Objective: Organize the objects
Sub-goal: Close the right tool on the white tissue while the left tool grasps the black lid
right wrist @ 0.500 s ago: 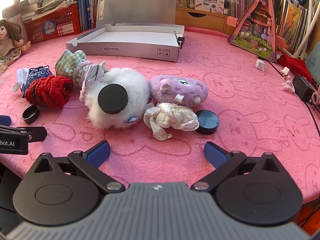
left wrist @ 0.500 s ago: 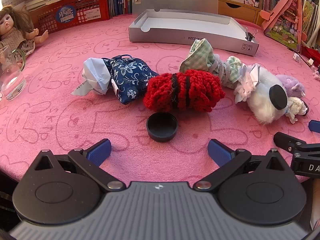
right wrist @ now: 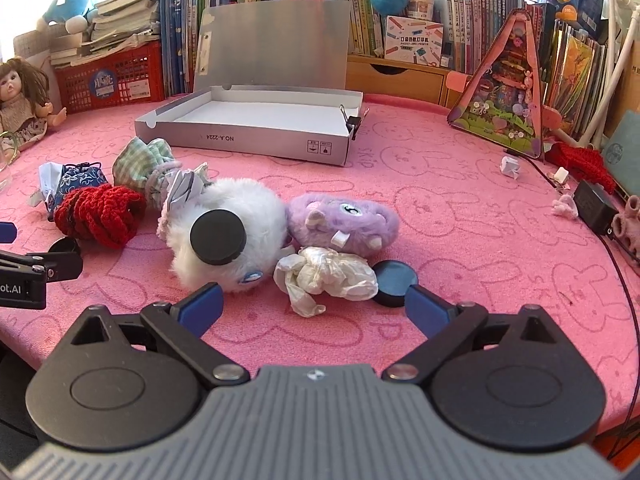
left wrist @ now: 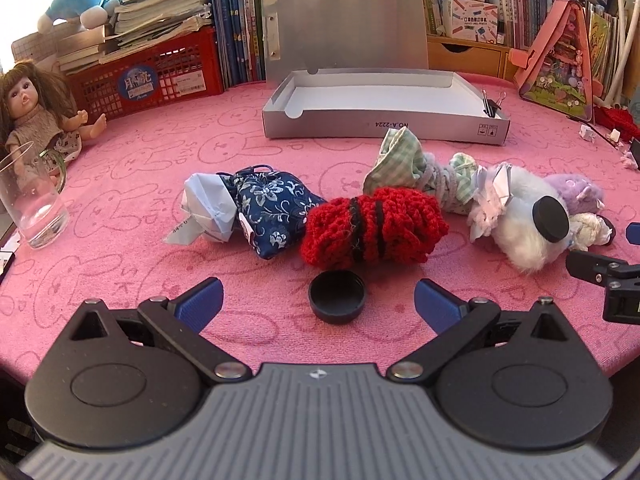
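A row of soft items lies on the pink cloth: a blue floral pouch (left wrist: 272, 204) with crumpled paper, a red knitted bundle (left wrist: 372, 226), a green checked cloth bundle (left wrist: 404, 162), a white plush (right wrist: 228, 224) with a black disc on it, a purple plush (right wrist: 344, 220) and a crumpled white tissue (right wrist: 326, 274). A black cap (left wrist: 337, 297) lies just in front of my open, empty left gripper (left wrist: 320, 306). My right gripper (right wrist: 312, 308) is open and empty, just short of the tissue. A second black cap (right wrist: 394, 282) lies by its right finger. An open grey box (right wrist: 256, 120) stands behind.
A glass (left wrist: 34, 200) and a doll (left wrist: 32, 116) are at the far left. A red crate (left wrist: 152, 76), books and a pink triangular toy house (right wrist: 508, 92) line the back. A black adapter (right wrist: 596, 208) with cable and small scraps lie at the right.
Both grippers have moved forward and tilted up a little, so the objects sit nearer the fingers and more of the background shows. Nothing on the cloth has moved.
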`<state>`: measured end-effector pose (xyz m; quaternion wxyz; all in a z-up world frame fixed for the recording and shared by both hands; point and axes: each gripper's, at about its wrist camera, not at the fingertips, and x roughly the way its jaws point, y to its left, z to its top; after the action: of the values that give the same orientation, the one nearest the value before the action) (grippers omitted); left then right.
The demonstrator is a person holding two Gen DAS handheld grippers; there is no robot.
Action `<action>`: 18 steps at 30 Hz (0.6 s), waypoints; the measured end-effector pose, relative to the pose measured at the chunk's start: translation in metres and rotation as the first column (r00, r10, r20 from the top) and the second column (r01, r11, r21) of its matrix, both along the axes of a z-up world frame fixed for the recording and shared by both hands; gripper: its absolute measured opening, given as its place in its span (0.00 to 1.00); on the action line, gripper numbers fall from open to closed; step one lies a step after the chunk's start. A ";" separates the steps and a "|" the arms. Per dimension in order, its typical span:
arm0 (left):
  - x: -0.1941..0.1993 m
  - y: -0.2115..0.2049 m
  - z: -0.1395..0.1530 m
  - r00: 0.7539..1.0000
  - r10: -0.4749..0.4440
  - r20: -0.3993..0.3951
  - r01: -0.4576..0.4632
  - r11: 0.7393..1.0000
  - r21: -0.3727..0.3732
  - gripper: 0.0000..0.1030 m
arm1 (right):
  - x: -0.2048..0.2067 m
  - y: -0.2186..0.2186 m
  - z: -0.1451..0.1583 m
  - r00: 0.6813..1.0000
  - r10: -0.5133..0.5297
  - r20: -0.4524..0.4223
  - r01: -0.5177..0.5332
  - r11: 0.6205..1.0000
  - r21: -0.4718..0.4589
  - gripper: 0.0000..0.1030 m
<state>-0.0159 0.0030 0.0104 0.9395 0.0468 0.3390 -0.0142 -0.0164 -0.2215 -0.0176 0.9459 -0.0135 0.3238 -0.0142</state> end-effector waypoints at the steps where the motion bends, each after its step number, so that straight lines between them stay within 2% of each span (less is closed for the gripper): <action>1: -0.001 0.001 0.001 1.000 -0.006 0.010 0.006 1.000 0.001 0.98 | 0.000 -0.002 0.001 1.000 -0.002 0.006 0.002 1.000 0.001 0.93; 4: -0.001 0.000 0.000 1.000 -0.027 0.016 0.027 1.000 0.002 0.89 | 0.002 -0.008 0.002 1.000 -0.011 0.014 0.011 1.000 0.009 0.88; 9: 0.002 0.003 -0.004 0.999 -0.037 -0.013 0.037 0.998 -0.048 0.63 | 0.007 -0.012 0.000 1.000 -0.017 0.009 0.017 1.000 0.005 0.76; 12: 0.002 0.003 -0.006 0.999 -0.037 -0.014 0.036 0.998 -0.048 0.58 | 0.008 -0.011 -0.002 1.000 -0.014 0.009 0.014 1.000 0.005 0.69; 18: 0.006 0.004 -0.011 0.999 -0.041 -0.023 0.040 0.998 -0.053 0.58 | 0.013 -0.007 -0.003 1.000 0.006 0.022 -0.006 1.000 0.003 0.66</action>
<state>-0.0100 0.0066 -0.0003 0.9359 0.0286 0.3486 -0.0429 -0.0036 -0.2287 -0.0210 0.9495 -0.0128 0.3132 -0.0112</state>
